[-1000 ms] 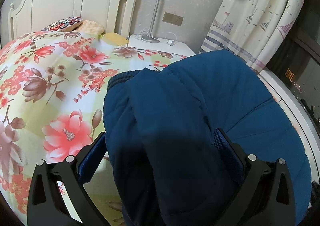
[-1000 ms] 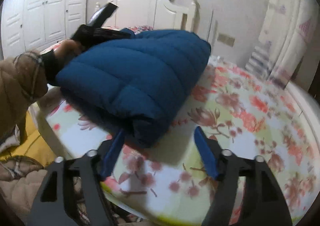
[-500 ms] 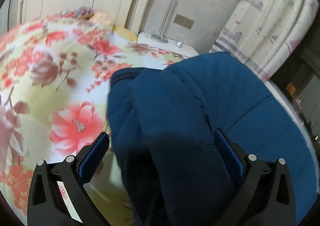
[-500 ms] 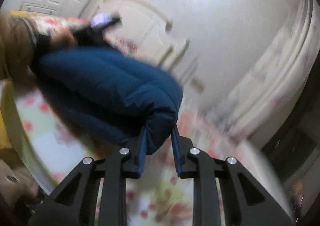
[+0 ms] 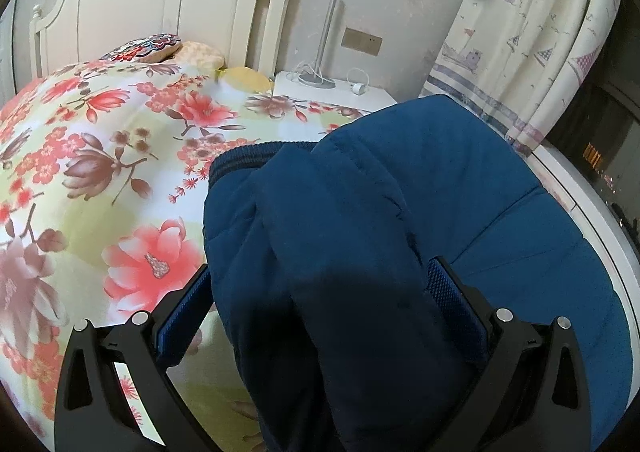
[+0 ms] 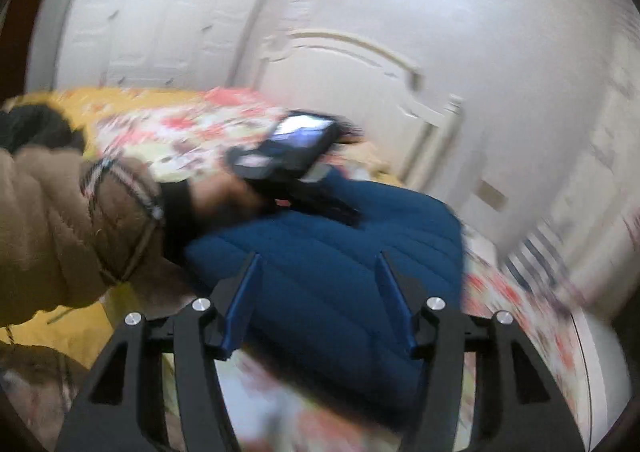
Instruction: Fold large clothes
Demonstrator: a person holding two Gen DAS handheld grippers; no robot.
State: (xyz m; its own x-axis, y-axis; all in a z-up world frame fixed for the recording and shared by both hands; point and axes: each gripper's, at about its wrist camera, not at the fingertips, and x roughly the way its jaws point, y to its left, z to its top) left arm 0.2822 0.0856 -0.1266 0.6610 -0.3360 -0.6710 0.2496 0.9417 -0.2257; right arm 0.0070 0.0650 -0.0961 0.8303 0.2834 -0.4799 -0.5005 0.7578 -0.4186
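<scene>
A dark blue quilted jacket (image 5: 360,232) lies folded in a thick bundle on the flowered bedspread (image 5: 100,172). My left gripper (image 5: 320,292) stands wide open with the near end of the bundle between its blue pads (image 5: 184,308). In the blurred right wrist view the jacket (image 6: 344,272) lies ahead. My right gripper (image 6: 316,276) is open over its near edge, holding nothing. The person's hand with the left gripper (image 6: 288,160) rests at the jacket's far left end.
A white headboard (image 5: 160,12) and pillows (image 5: 160,48) stand at the far end of the bed. A white nightstand (image 5: 340,92) with a lamp base and a patterned curtain (image 5: 520,32) are at the right. A brown sleeve (image 6: 68,232) fills the left of the right wrist view.
My right gripper let go of the jacket's edge, opened and pulled up and back. My left gripper stayed open around the bundle, shifting only slightly.
</scene>
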